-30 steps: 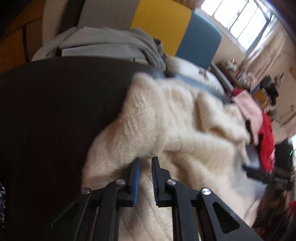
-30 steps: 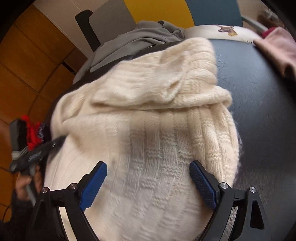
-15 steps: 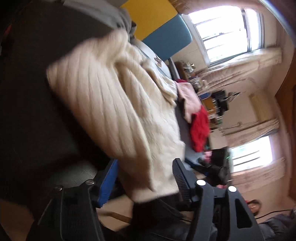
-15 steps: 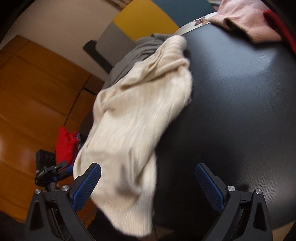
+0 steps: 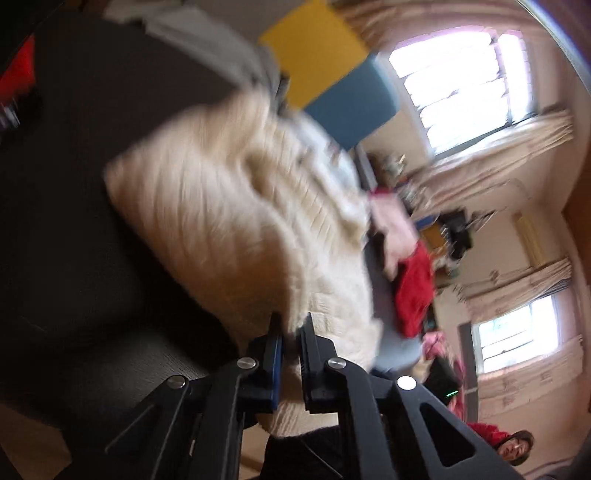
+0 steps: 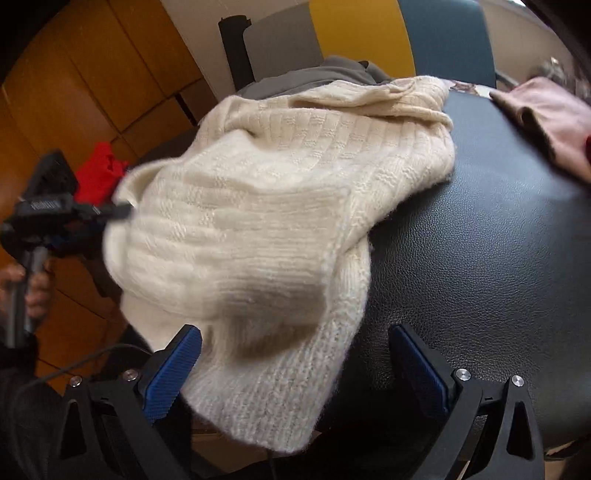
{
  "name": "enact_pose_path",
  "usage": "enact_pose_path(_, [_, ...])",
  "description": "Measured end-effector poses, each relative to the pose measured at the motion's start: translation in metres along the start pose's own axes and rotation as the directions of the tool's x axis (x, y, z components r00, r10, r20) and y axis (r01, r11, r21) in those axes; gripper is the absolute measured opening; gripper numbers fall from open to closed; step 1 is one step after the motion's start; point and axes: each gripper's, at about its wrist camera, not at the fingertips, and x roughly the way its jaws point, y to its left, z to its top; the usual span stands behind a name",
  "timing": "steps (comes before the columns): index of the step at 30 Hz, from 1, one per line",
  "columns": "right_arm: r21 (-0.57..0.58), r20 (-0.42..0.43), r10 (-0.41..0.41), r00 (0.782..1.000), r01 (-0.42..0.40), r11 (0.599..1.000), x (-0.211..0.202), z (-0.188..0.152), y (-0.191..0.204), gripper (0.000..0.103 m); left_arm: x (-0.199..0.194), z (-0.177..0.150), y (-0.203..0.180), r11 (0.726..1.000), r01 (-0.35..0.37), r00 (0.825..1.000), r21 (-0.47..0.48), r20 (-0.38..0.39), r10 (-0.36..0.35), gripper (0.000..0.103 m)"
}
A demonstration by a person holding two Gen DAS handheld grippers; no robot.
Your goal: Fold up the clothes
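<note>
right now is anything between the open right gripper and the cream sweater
Nothing visible. The right gripper is open, and the cream sweater lies directly between and ahead of its fingers, its lower end draped over the near edge of the black table. The left gripper is shut on the sweater's edge.

A dark leather-grained worktop (image 6: pixel 498 229) fills the foreground. Behind it stand panels in grey (image 6: pixel 280 40), yellow (image 6: pixel 358 33) and blue (image 6: pixel 447 40), beside a wall of orange-brown wood (image 6: pixel 85 74). Two bright windows (image 5: pixel 461 85) with pale curtains (image 5: pixel 495 147) light the cluttered, cream-walled room.
</note>
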Motion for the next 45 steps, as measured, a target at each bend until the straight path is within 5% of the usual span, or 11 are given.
enact_pose_path(2, [-0.028, 0.002, -0.052, 0.999, 0.052, 0.998, -0.001, 0.0, 0.002, 0.082, -0.03, 0.012, 0.001, 0.999, -0.038, 0.997, 0.018, 0.067, 0.037, 0.007])
enact_pose_path(4, [-0.021, 0.014, -0.077, 0.997, 0.077, 0.997, -0.007, 0.003, -0.003, 0.014, -0.059, 0.026, 0.006, 0.995, -0.095, 0.986, 0.014, 0.14, 0.092, 0.007])
enact_pose_path(8, [0.084, 0.021, 0.03, 0.999, -0.032, 0.996, -0.021, 0.012, -0.022, 0.014, -0.114, 0.058, 0.019, 0.973, -0.229, 0.93, -0.034, 0.289, 0.229, 0.007])
enact_pose_path(14, [0.215, 0.174, 0.114, 0.978, -0.15, 0.965, -0.066, 0.027, -0.05, 0.014, -0.135, 0.078, 0.017, 0.863, -0.497, 0.782, -0.091, 0.384, 0.491, 0.019])
enact_pose_path(20, [0.155, 0.079, -0.265, 0.961, 0.251, 0.955, -0.057, 0.032, -0.06, 0.014, -0.048, 0.05, 0.013, 0.969, -0.248, 0.96, 0.0, 0.134, 0.245, 0.022])
enact_pose_path(22, [0.156, 0.064, -0.307, 0.95, 0.294, 0.943, -0.054, 0.034, -0.064, 0.014, 0.001, 0.035, 0.018, 0.983, -0.181, 0.983, -0.002, -0.005, 0.181, 0.022])
enact_pose_path(27, [0.199, 0.061, -0.278, 0.959, 0.261, 0.945, -0.063, 0.032, -0.074, 0.018, 0.054, 0.021, 0.042, 0.986, -0.118, 0.99, -0.116, -0.09, 0.107, 0.032])
enact_pose_path(29, [0.237, 0.092, -0.195, 0.977, 0.168, 0.957, -0.07, 0.028, -0.075, 0.036, 0.071, 0.017, 0.053, 0.981, -0.097, 0.991, -0.168, -0.104, 0.081, 0.036])
enact_pose_path(31, [0.233, 0.097, -0.154, 0.983, 0.128, 0.964, -0.067, 0.024, -0.067, 0.079, 0.078, 0.019, 0.059, 0.974, -0.088, 0.993, -0.209, -0.096, 0.069, 0.039])
enact_pose_path(39, [-0.013, 0.059, -0.009, 0.998, 0.01, 1.0, -0.016, 0.025, 0.0, 0.075, 0.093, 0.034, 0.051, 0.966, -0.164, 0.984, -0.199, -0.106, 0.145, 0.018])
enact_pose_path(45, [0.045, -0.04, -0.022, 0.999, 0.024, 0.999, 0.01, 0.03, -0.021, 0.075, 0.073, 0.056, 0.052, 0.957, -0.256, 0.967, -0.14, -0.045, 0.252, 0.007])
